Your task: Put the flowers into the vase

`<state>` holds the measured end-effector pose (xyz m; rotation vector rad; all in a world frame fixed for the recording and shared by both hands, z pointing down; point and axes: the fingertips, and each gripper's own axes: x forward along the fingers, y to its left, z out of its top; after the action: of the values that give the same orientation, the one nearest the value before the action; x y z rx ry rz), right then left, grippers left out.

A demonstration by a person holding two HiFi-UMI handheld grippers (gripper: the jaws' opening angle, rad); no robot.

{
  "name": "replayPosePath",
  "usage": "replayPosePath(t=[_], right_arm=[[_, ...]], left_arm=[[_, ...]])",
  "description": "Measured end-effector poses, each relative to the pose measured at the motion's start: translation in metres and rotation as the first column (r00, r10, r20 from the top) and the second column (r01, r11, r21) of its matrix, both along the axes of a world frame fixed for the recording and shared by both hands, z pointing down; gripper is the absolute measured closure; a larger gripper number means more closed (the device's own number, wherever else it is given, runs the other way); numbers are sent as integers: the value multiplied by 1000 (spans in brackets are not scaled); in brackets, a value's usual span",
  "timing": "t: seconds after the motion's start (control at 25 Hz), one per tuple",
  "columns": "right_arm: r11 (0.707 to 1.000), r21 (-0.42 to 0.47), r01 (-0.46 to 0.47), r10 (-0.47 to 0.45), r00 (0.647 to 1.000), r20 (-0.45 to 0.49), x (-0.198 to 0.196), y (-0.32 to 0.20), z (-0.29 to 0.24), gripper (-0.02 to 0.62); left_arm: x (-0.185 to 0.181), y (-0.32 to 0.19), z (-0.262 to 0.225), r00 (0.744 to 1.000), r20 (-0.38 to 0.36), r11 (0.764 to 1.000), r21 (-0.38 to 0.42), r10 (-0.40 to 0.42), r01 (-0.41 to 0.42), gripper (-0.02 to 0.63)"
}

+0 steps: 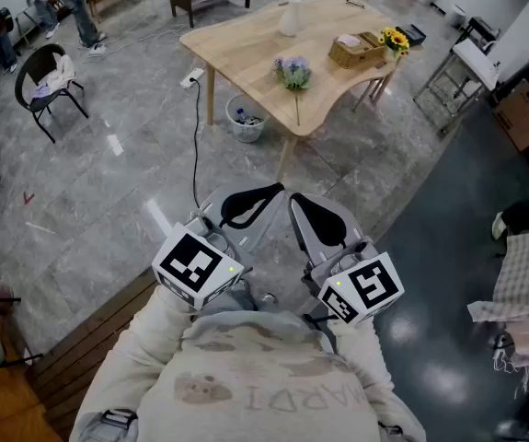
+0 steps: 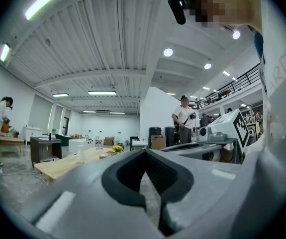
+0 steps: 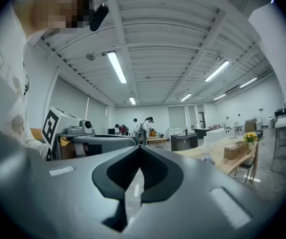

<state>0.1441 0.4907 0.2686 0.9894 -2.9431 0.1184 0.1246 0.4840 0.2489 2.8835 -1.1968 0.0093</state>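
Note:
A bunch of purple flowers [image 1: 293,72] lies on the light wooden table [image 1: 246,40] far ahead, its stem pointing towards me. A white vase [image 1: 289,17] stands further back on the same table, with yellow sunflowers [image 1: 394,40] at the right corner. My left gripper [image 1: 280,189] and right gripper [image 1: 293,197] are held close to my chest, tips side by side, well short of the table. Both are shut with nothing between the jaws. The left gripper view shows the vase [image 2: 80,155] and sunflowers [image 2: 117,149] in the distance. The right gripper view shows the purple flowers [image 3: 207,159].
A wicker basket [image 1: 356,52] sits beside the sunflowers. Under the table stands a small bin [image 1: 246,120], and a cable [image 1: 197,136] runs across the grey floor. A black chair [image 1: 48,76] is at the left, a cardboard box [image 1: 522,113] at the right. A person [image 2: 185,123] stands far off.

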Motion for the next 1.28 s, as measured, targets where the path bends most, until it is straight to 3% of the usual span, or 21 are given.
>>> replayPosePath(t=[0.48,0.72,0.92,1.28], right_arm=[[1000,-6,-18,18,1000,-11,-7,-7,5,571],[997,14,-82,82,997,14,-10,-22,9,569],[995,20,-100,100,995,1,-16,-31,14,569],[984,-26,-176,177,983,40,18,-67,26,568]], left_arm=[[-5,-9,11,1000,6,1000,2,28,-28,605],[-13,-20,18,999,6,999,-1,51,-51,605],[-21,-34,25,996,44,997,23,72,-73,604],[-9,-71,39,996,9,996,-16,91,-91,606]])
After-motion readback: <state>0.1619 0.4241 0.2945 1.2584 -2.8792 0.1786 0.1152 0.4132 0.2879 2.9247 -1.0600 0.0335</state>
